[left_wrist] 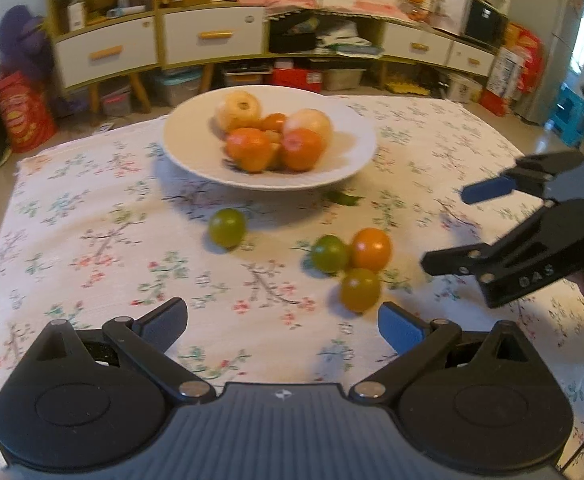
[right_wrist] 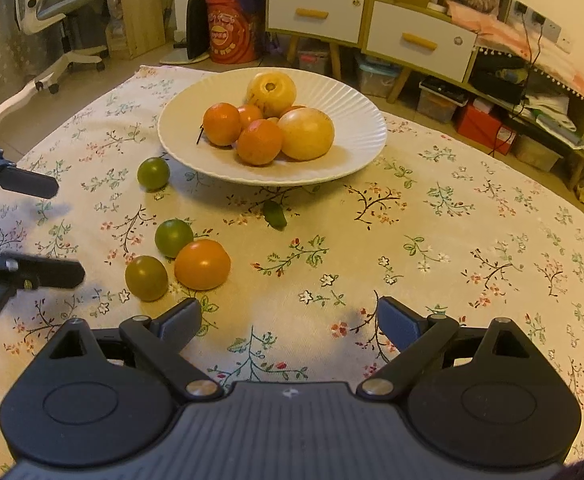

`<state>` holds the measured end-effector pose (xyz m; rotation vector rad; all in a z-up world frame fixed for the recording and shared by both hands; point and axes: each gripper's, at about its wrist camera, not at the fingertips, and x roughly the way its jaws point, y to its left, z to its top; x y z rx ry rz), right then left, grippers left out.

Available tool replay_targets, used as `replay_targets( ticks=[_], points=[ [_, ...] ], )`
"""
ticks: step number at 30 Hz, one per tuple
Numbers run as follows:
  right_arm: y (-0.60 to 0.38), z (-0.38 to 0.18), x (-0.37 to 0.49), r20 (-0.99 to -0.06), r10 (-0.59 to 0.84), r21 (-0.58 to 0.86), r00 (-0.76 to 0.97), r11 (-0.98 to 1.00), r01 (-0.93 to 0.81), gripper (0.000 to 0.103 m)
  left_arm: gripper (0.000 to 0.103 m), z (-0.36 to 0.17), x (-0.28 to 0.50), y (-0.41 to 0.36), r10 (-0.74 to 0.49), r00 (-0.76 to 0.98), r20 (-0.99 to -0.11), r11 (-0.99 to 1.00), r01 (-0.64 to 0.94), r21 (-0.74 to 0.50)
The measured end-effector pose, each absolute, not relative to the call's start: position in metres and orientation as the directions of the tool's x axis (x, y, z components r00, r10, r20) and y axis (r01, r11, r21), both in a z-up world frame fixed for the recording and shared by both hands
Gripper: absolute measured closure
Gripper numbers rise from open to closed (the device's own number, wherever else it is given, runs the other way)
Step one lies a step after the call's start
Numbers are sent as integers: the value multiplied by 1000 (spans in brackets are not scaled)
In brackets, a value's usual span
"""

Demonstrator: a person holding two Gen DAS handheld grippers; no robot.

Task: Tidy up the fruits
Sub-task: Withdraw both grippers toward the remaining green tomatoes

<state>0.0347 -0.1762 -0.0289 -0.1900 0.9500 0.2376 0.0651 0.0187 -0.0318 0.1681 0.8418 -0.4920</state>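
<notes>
Both tongs (left_wrist: 282,322) (right_wrist: 288,320) gape over bare cloth (right_wrist: 431,220) beside the plate (right_wrist: 367,120).

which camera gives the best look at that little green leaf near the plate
The right wrist view: the green leaf lies sharp and whole on the tablecloth, just in front of the white plate. The left wrist view shows only a blurred sliver of it beside the plate's rim.

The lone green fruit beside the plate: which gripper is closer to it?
Left, probably. The left gripper sits nearly straight behind the green fruit; the right gripper hovers off to its right, past the clustered fruits.
</notes>
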Motion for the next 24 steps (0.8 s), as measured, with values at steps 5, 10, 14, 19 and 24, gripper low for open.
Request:
replay_targets(
  ticks=[5,10,14,19,24],
  points=[
    [-177,-30,35,-820,120,-59,559,954,-292,9,19,-37,64,6,-376,544,-750,855,515,-56],
    [-180,-33,36,-824,120,-57,554,954,-293,9,30,-38,67,0,-431,515,-741,837,535,-114],
    [-181,-34,36,-825,121,-58,551,953,-297,9,45,-40,70,-7,-463,487,-740,821,550,-152],
    [-182,-33,35,-824,123,-57,553,954,-296,9,64,-43,70,-14,-479,458,-749,806,568,-167],
    [-187,-33,34,-824,121,-55,553,955,-291,9,78,-44,72,-17,-480,454,-750,808,562,-177]
  ],
)
